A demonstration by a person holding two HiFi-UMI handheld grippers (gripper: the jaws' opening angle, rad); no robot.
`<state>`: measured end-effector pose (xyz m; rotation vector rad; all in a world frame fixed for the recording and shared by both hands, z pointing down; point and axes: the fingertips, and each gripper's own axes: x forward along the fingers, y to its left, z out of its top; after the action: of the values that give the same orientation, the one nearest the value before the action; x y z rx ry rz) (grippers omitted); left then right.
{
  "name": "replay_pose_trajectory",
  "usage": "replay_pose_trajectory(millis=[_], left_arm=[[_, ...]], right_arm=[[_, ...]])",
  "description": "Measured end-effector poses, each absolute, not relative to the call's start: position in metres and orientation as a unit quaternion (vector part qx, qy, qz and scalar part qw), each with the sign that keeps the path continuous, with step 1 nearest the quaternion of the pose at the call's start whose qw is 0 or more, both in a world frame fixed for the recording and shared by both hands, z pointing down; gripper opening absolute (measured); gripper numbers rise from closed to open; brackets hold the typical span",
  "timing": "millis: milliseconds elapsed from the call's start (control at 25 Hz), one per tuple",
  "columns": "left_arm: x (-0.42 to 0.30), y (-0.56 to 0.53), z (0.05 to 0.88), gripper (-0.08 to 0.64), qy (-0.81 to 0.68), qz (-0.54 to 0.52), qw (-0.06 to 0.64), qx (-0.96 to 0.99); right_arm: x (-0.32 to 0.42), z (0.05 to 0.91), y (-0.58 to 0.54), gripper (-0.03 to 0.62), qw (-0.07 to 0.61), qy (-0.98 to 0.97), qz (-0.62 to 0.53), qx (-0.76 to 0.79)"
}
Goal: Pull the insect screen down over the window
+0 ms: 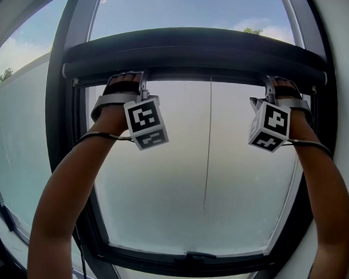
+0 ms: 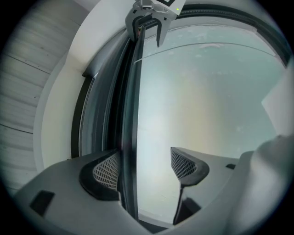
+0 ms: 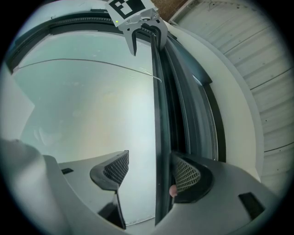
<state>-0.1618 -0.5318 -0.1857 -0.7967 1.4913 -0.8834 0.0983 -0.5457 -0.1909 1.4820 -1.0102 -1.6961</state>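
Observation:
A thick dark roller housing (image 1: 196, 49) spans the window. Under it runs the insect screen's thin pull bar (image 1: 224, 78), with a thin cord (image 1: 207, 143) hanging from its middle. My left gripper (image 1: 131, 76) reaches up to the bar's left end and my right gripper (image 1: 279, 83) to its right end. In the left gripper view the bar (image 2: 131, 137) passes between the open jaws of the left gripper (image 2: 144, 167), against the left pad (image 2: 105, 172). In the right gripper view the bar (image 3: 161, 114) lies by the right pad (image 3: 187, 176) of the open right gripper (image 3: 151, 170).
The dark window frame (image 1: 61, 159) encloses a hazy pane, and a handle (image 1: 200, 257) sits on the bottom rail. Sky shows above the housing. White wall (image 1: 343, 45) borders the window at the right. Each gripper view shows the other gripper (image 2: 148, 27) (image 3: 144, 34) far along the bar.

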Motion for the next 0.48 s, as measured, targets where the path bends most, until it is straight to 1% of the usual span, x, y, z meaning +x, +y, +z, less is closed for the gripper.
replay_pose_trajectory(millis=[240, 480], left_arm=[[-0.1625, -0.5322, -0.1848, 0.318, 0.633, -0.382, 0.586, -0.332], [-0.1626, -0.5326, -0.1785, 0.318, 0.631, -0.392, 0.577, -0.339]], right_arm=[[0.0992, -0.1909, -0.5478, 0.272, 0.336, -0.369, -0.652, 0.571], [0.1005, -0.1828, -0.5472, 0.272, 0.352, -0.379, -0.642, 0.566]])
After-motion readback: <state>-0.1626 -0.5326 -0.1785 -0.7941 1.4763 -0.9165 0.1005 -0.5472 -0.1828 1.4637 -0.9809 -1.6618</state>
